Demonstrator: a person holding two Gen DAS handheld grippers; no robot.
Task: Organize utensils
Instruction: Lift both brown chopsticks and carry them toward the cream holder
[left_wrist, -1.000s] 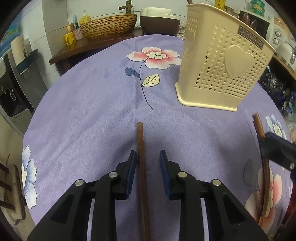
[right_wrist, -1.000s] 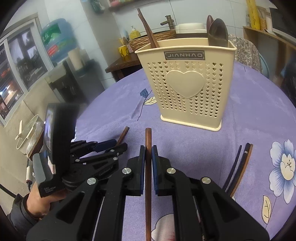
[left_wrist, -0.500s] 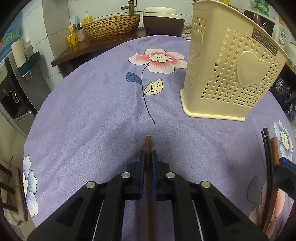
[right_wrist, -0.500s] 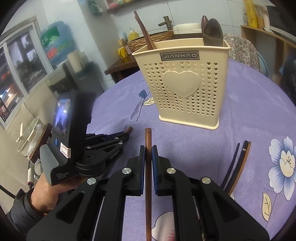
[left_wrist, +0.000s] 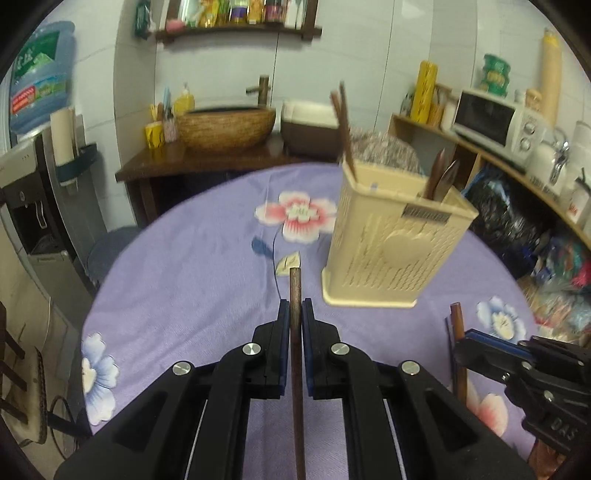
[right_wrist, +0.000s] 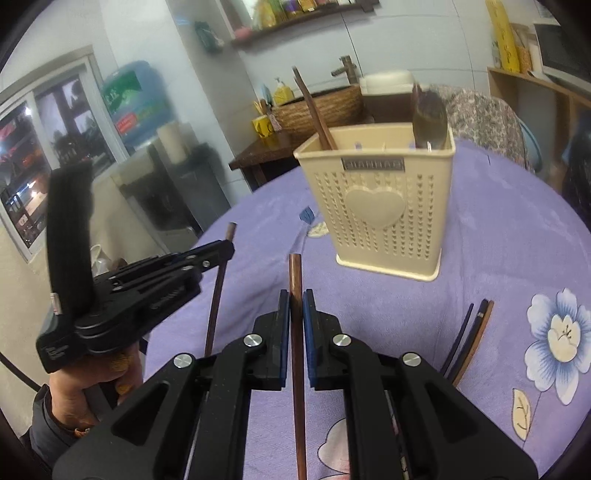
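Here, left wrist view: left gripper (left_wrist: 295, 314) pinches a brown chopstick (left_wrist: 296, 354) between its pads, tip protruding toward the cream utensil holder (left_wrist: 391, 247). Right wrist view: right gripper (right_wrist: 296, 306) likewise clamps a second chopstick (right_wrist: 297, 354), tip jutting past the fingers, above the purple tablecloth (right_wrist: 498, 258).

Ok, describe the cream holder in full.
The holder is a cream plastic caddy, squarish, widening toward its open top, with a flared base. Its walls are pierced with small heart holes around one raised solid heart, under a grey nameplate. It stands upright on the purple floral cloth, touched by neither gripper. Brown chopsticks lean in one corner; a dark spoon stands in another.
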